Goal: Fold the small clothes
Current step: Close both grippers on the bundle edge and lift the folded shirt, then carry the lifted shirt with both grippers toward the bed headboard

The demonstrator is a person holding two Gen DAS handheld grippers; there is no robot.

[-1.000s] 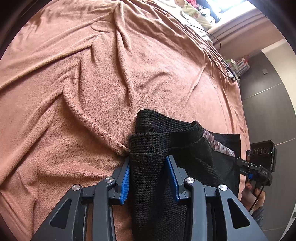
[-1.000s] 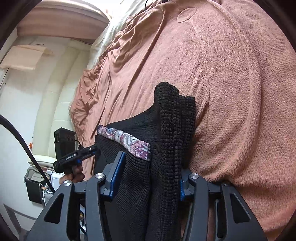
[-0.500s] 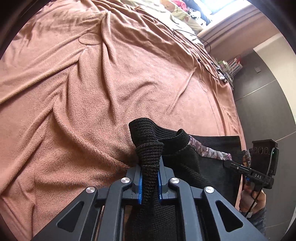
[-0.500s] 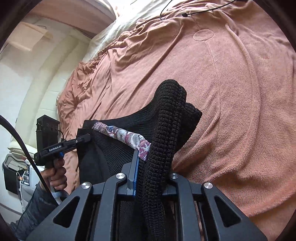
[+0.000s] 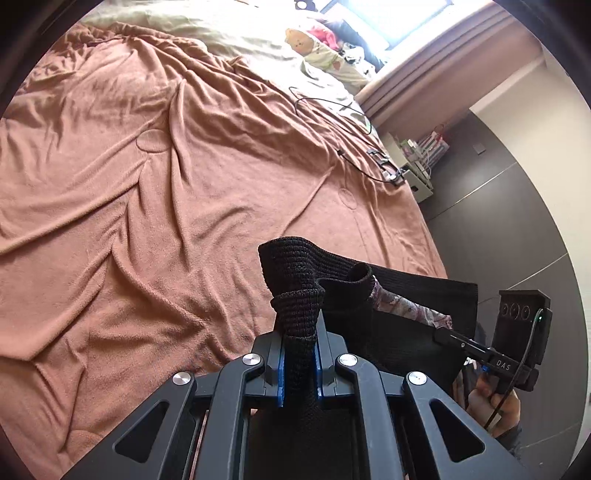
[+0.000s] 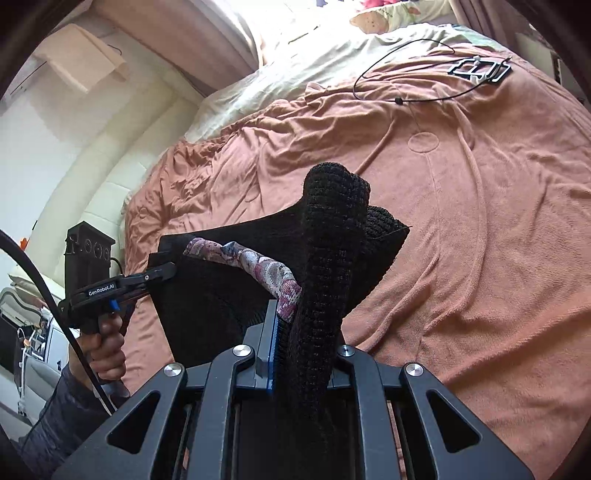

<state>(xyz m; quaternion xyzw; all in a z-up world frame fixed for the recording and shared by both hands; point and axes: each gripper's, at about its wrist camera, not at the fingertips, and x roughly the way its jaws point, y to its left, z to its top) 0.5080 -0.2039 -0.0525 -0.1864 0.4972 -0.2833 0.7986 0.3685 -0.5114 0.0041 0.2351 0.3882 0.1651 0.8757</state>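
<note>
Knitwear fills the foreground of both wrist views: a black knit garment [image 5: 399,332] with a patterned floral band [image 5: 406,308] along one edge hangs stretched between the two grippers, lifted off the bed. The left gripper [image 5: 298,363] has its blue-padded jaws pressed together on a bunched fold of the black knit, which rises from between the pads in a thick twisted roll. The right gripper [image 6: 295,354] likewise pinches a rolled-up corner of the same garment, the knit standing up in a tall column between its jaws, with the floral band curling against the left pad. In the left wrist view the right gripper shows at the far side of the garment, gripped by the person's right hand [image 5: 493,402]; in the right wrist view the left hand [image 6: 105,350] with a dark sleeve holds the other tool. Beneath and beyond the garment spreads a rumpled brown fleece blanket [image 5: 166,206]. Further off, a thin black cable [image 6: 406,92] loops across the blanket beside a black frame-like object [image 6: 478,68]. At the far end lie a pale sheet [image 5: 236,33] and a stuffed toy [image 5: 317,48] below a bright window.
</note>
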